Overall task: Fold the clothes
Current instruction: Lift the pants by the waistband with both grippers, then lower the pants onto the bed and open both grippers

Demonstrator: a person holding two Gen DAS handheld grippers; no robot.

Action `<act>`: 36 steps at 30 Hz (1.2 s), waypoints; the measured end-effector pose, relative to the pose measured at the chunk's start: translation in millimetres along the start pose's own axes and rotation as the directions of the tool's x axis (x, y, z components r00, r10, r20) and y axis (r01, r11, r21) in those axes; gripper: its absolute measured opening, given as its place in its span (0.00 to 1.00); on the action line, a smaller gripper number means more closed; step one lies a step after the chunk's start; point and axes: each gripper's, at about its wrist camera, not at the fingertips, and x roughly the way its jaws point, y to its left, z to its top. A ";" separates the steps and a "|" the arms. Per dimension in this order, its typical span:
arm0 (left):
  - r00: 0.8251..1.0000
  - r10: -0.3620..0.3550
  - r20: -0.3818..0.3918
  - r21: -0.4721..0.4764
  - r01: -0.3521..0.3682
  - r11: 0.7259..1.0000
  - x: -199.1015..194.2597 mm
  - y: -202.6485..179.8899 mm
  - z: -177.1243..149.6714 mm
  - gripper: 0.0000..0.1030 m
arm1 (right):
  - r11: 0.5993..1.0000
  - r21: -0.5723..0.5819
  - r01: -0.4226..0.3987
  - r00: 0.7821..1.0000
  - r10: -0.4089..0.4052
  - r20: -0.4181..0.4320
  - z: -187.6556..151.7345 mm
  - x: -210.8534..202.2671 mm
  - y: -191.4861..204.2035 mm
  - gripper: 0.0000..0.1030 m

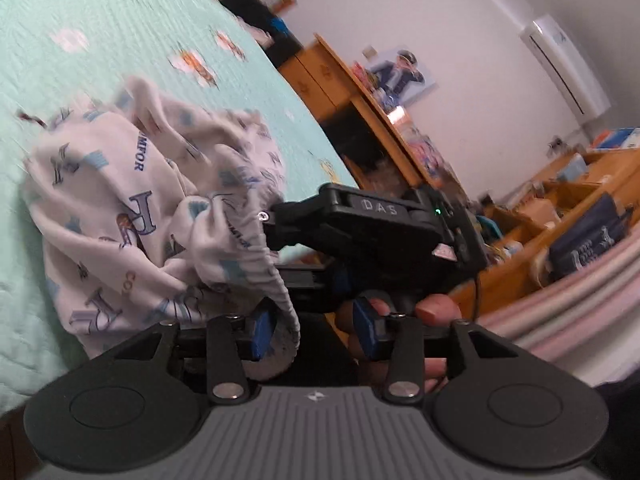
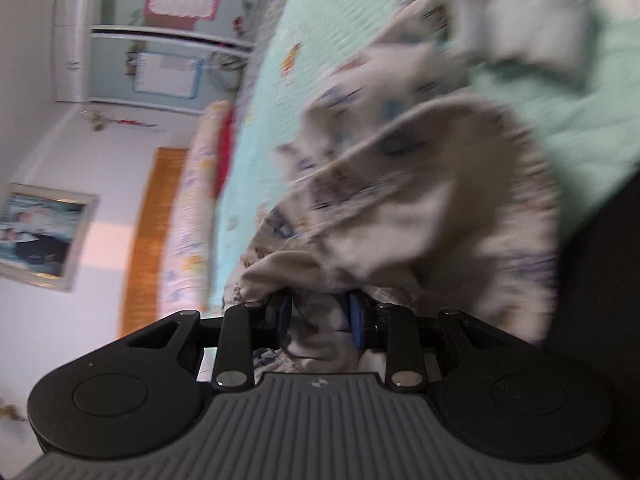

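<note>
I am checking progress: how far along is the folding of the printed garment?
Nothing looks folded yet. The white printed garment lies bunched on the green bedspread. In hand: the right gripper has cloth between its pads; the elastic edge passes through the left gripper. Spreading and folding remain.

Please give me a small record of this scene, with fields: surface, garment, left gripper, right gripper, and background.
surface: mint quilted bedspread
garment: white printed garment, crumpled on the bedspread, not yet folded
left gripper: elastic hem lies between the jaws, against one pad only; jaws stand apart
right gripper: bunched cloth fills the gap between its pads; seems gripped
background: wooden shelves, air conditioner on the wall
image quality: right wrist view blurred
</note>
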 end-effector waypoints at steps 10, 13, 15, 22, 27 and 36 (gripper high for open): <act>0.985 0.029 0.171 -0.041 -0.023 0.999 -67.6 3.6 -11.2 0.45 | 0.982 0.022 -0.188 0.977 0.189 -0.098 1.4 30.3 29.6 0.31; 0.960 0.055 0.273 -0.050 -0.043 0.998 -104.5 0.3 -15.5 0.47 | 0.963 -0.015 -0.270 0.957 0.267 -0.113 10.4 57.3 65.5 0.32; 0.938 0.079 0.337 -0.067 -0.060 0.996 -127.9 -0.8 -20.3 0.50 | 0.958 -0.097 -0.269 0.957 0.254 -0.141 11.3 77.8 97.7 0.33; 0.845 0.168 0.507 -0.198 -0.075 0.977 -189.6 13.6 -46.8 0.51 | 0.907 -0.342 -0.246 0.962 0.186 -0.201 4.5 173.2 224.8 0.33; 0.790 0.253 0.558 -0.290 -0.100 0.952 -208.6 23.1 -61.8 0.51 | 0.785 -0.585 0.203 0.918 -0.360 -0.165 -2.7 240.8 244.9 0.64; 0.776 0.314 0.547 -0.377 -0.108 0.920 -218.5 54.7 -69.2 0.52 | 0.890 -0.432 0.147 0.964 -0.226 -0.138 -27.8 110.4 145.9 0.65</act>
